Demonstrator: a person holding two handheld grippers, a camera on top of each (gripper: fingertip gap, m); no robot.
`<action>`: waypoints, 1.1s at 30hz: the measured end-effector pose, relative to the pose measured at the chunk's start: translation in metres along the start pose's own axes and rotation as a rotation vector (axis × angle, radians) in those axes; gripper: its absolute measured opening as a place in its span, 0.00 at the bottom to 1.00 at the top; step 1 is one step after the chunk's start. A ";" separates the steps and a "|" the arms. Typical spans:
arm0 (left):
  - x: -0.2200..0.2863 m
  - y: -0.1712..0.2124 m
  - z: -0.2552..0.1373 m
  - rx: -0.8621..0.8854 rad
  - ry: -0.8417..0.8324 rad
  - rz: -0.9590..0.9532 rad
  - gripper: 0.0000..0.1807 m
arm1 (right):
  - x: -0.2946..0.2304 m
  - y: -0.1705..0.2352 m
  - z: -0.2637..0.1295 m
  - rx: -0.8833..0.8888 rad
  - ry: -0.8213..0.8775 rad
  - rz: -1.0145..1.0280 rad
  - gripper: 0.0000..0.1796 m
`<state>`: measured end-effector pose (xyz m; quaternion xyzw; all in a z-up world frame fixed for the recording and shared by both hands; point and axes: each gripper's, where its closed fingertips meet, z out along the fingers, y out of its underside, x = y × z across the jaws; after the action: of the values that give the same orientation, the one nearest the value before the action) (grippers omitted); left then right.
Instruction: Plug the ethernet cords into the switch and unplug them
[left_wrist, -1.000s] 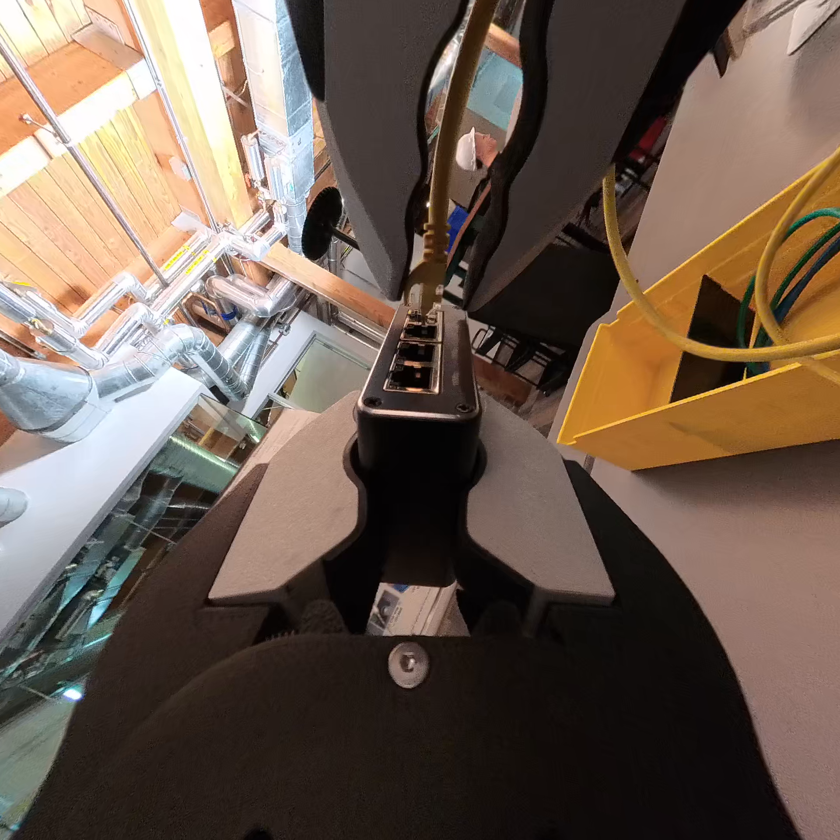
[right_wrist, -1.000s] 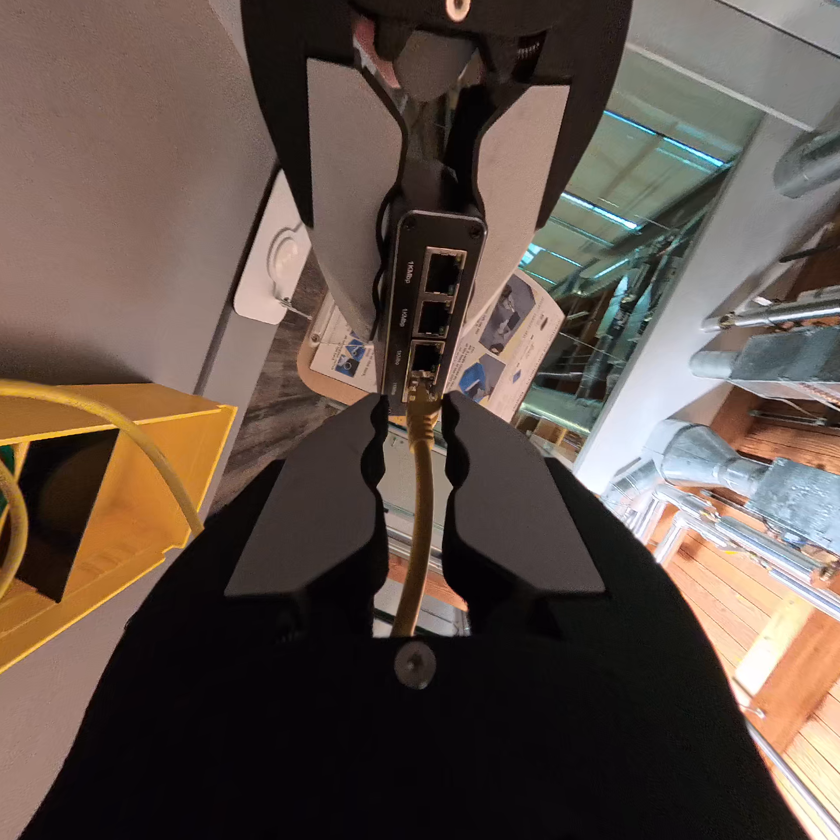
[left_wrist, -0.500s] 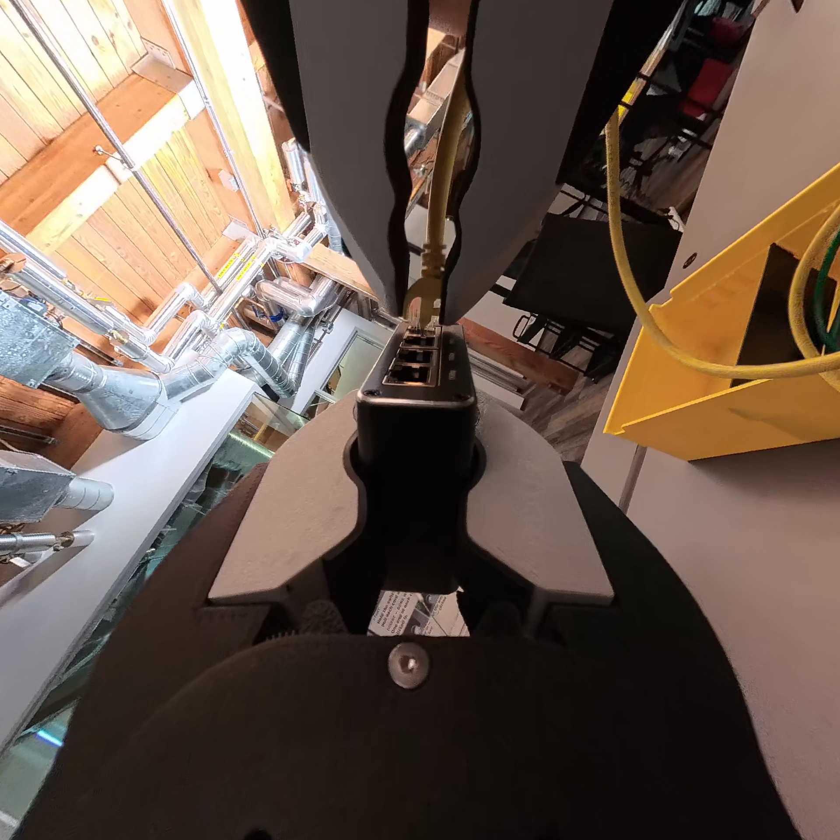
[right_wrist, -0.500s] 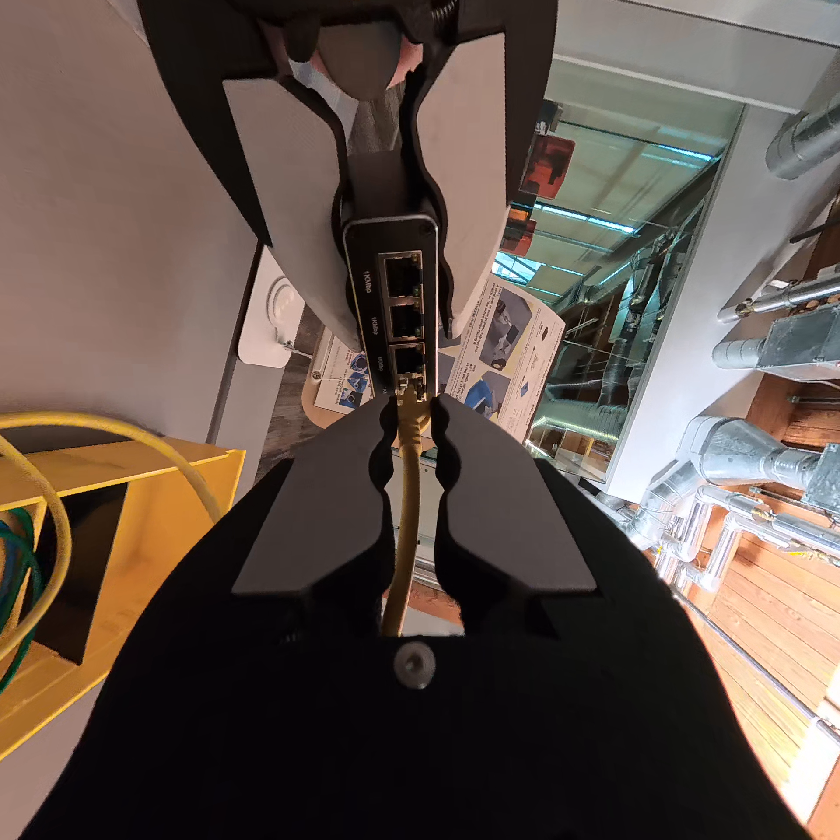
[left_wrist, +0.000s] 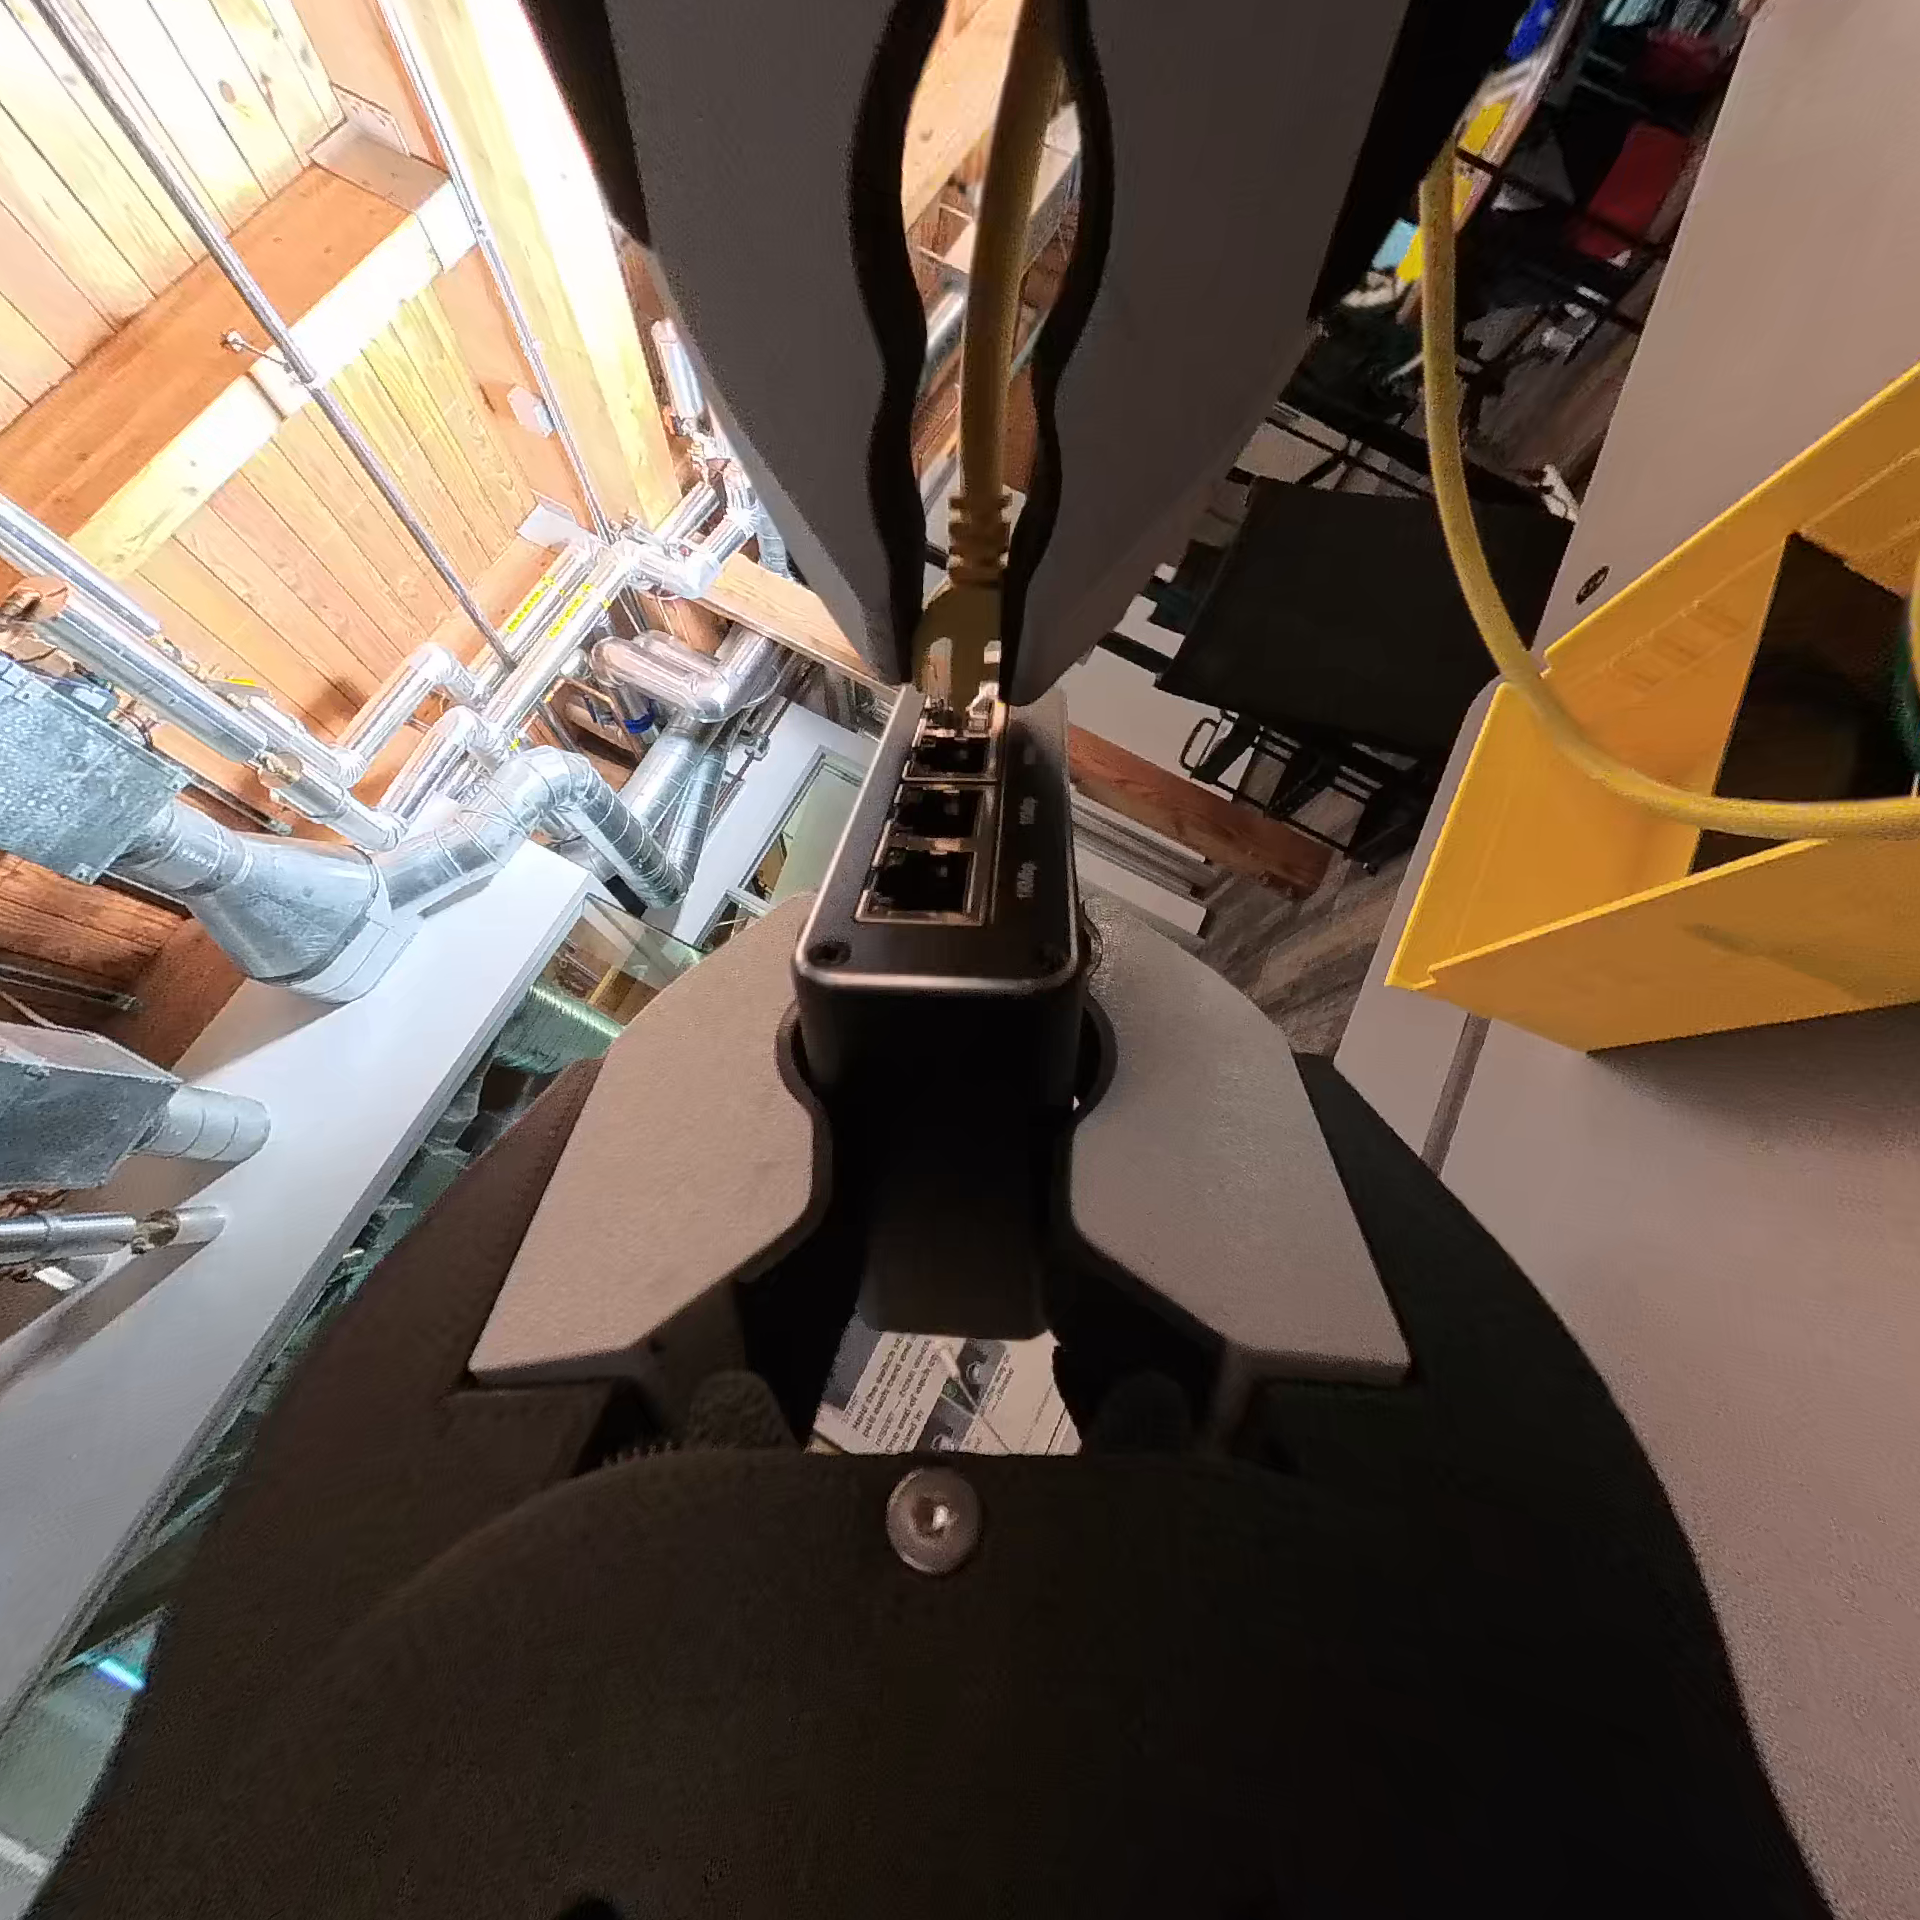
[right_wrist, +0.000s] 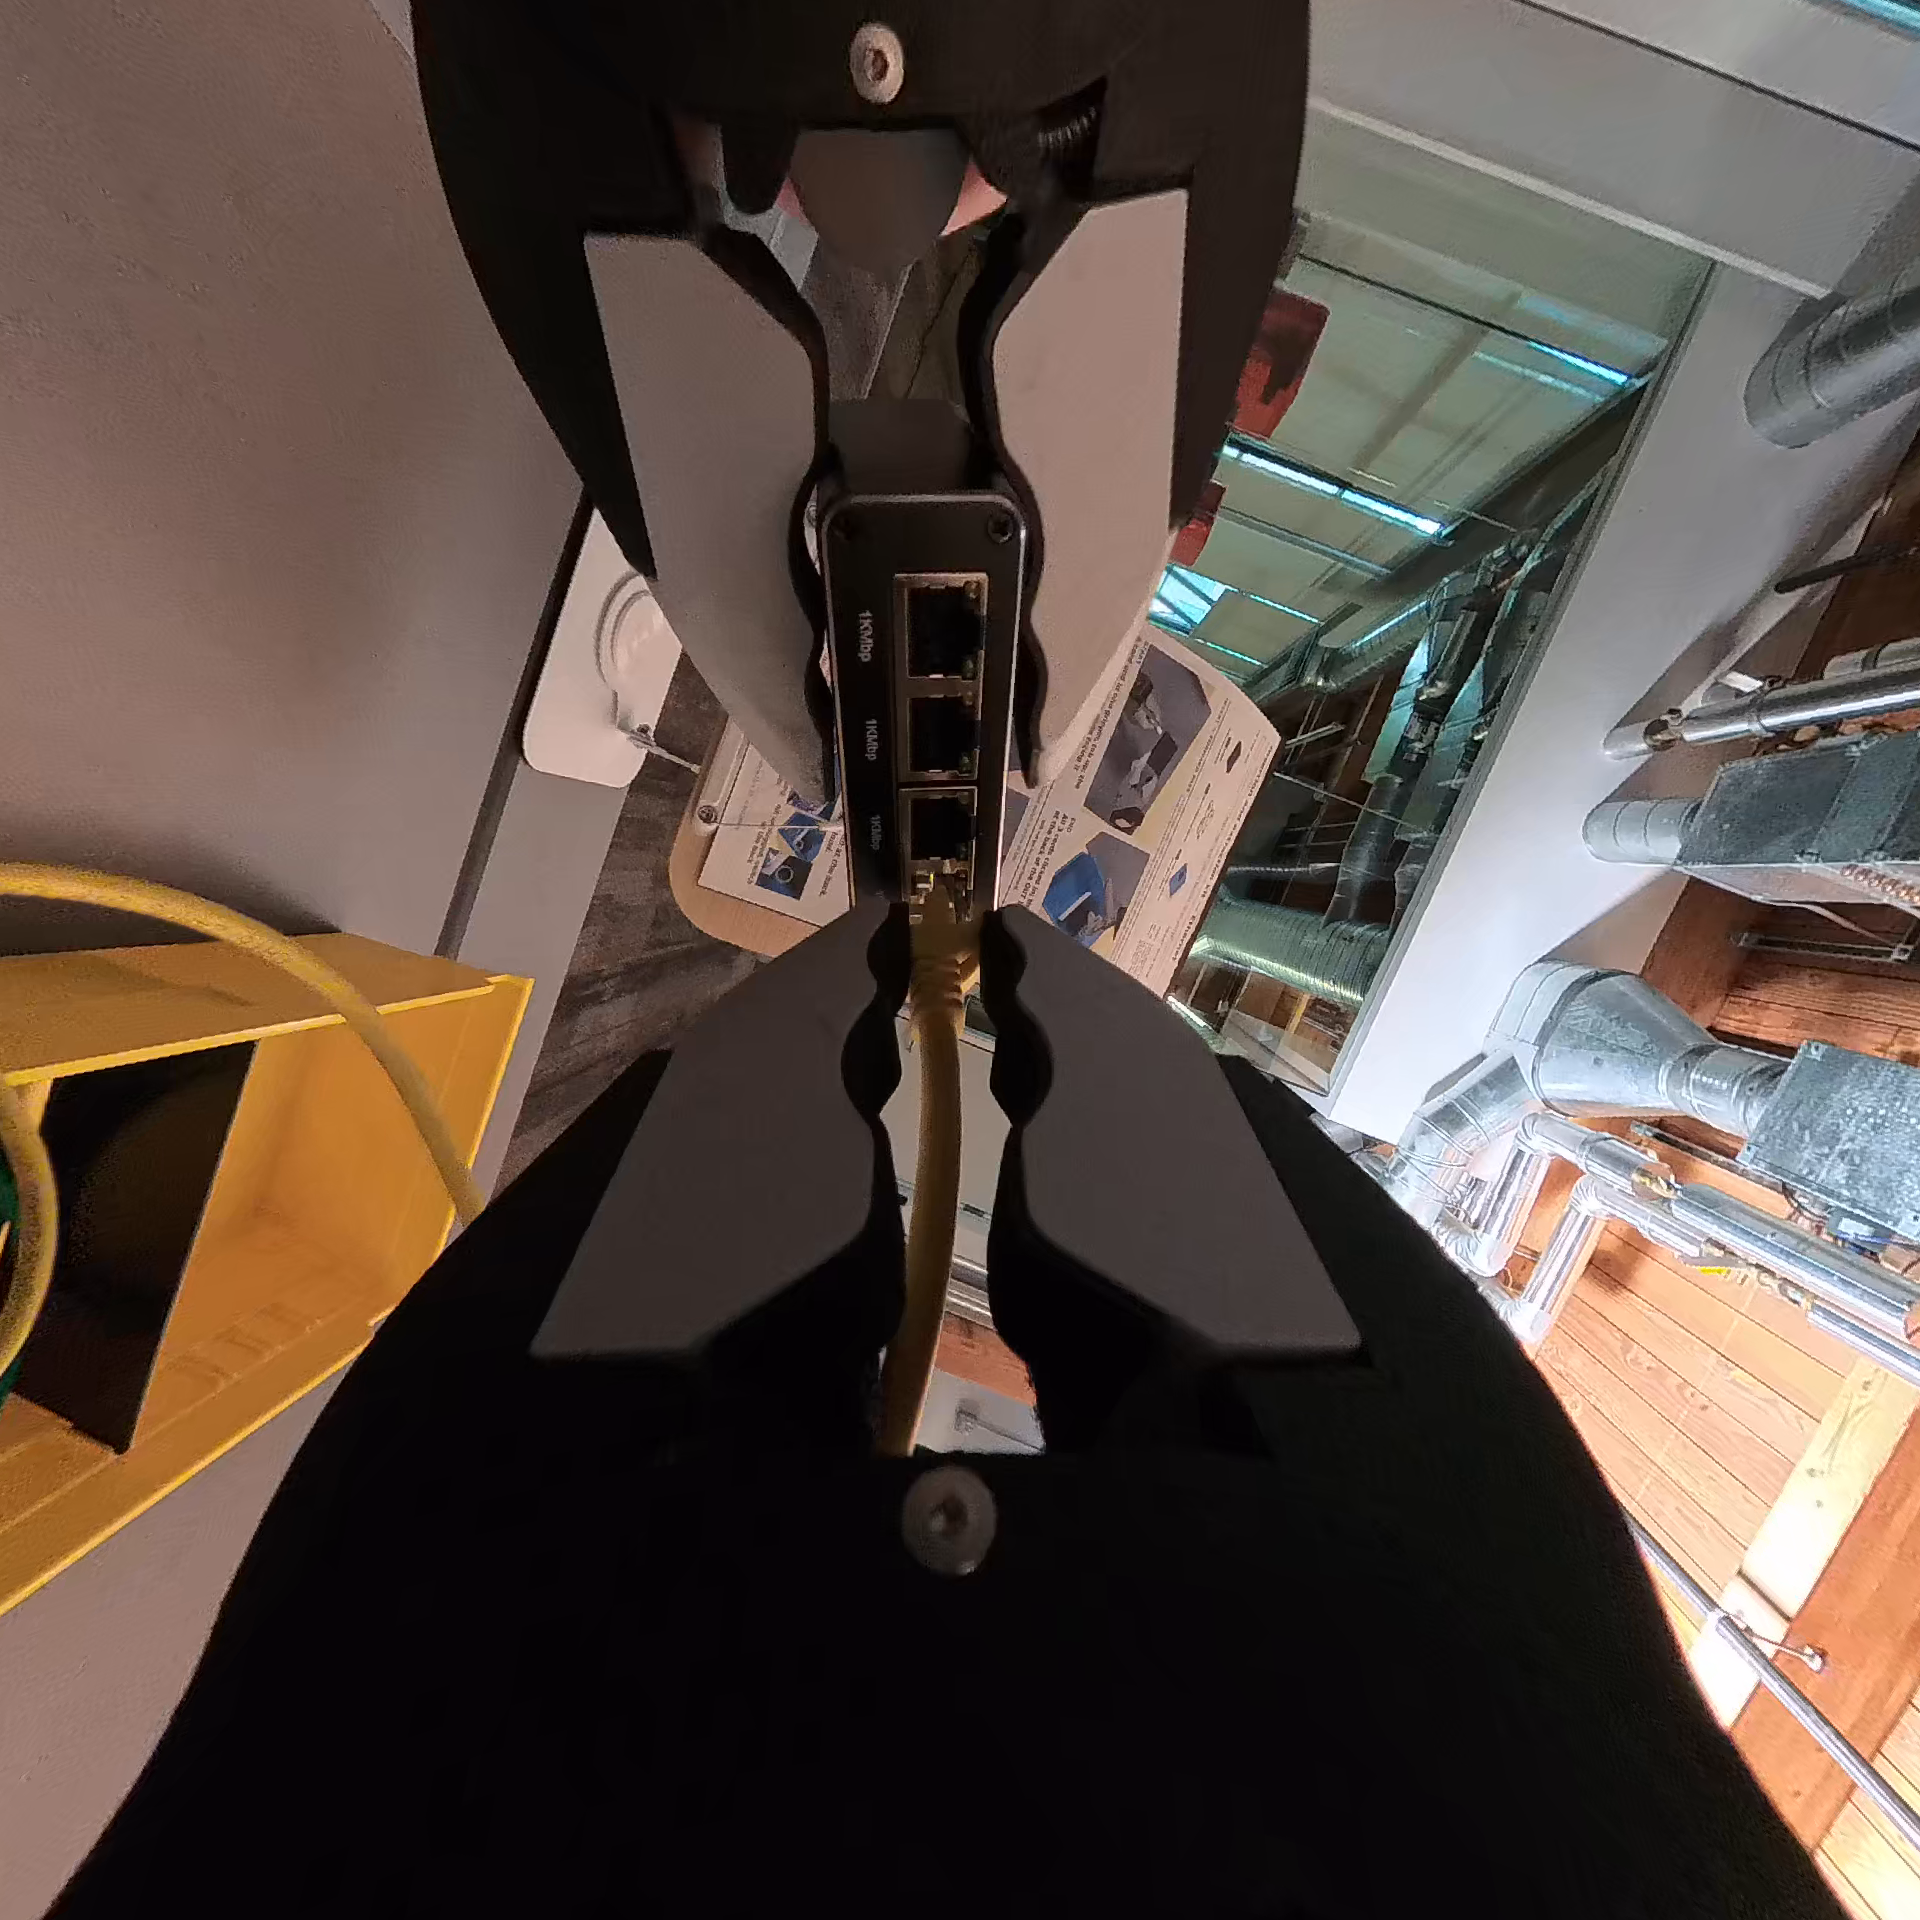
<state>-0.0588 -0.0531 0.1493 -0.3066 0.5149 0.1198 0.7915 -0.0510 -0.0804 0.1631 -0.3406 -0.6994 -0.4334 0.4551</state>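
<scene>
Sideways, yellow bin (left_wrist: 1621, 914) with cords; left tongs (left_wrist: 940, 1049) clamping switch (left_wrist: 935, 997), right tongs (right_wrist: 940, 935) pinching yellow cord (right_wrist: 930, 1195).

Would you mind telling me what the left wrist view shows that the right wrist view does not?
Only the left wrist view shows the left gripper from behind, clamping the switch.

Only the right wrist view shows the printed sheets behind the switch.

Both show the right gripper pinching the yellow ethernet cord at the switch's end port, and the yellow bin.
</scene>
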 end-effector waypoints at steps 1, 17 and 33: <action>0.000 0.001 0.000 -0.007 -0.002 0.008 0.22 | 0.000 0.000 0.000 -0.001 0.002 -0.003 0.07; -0.012 -0.014 -0.011 0.065 -0.066 0.043 0.21 | 0.012 -0.007 -0.007 0.055 0.046 -0.022 0.09; -0.007 0.001 -0.008 0.042 -0.008 0.085 0.22 | -0.003 -0.009 0.002 0.002 -0.196 0.007 0.07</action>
<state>-0.0682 -0.0566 0.1528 -0.2675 0.5268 0.1435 0.7940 -0.0588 -0.0825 0.1572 -0.3834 -0.7398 -0.3956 0.3862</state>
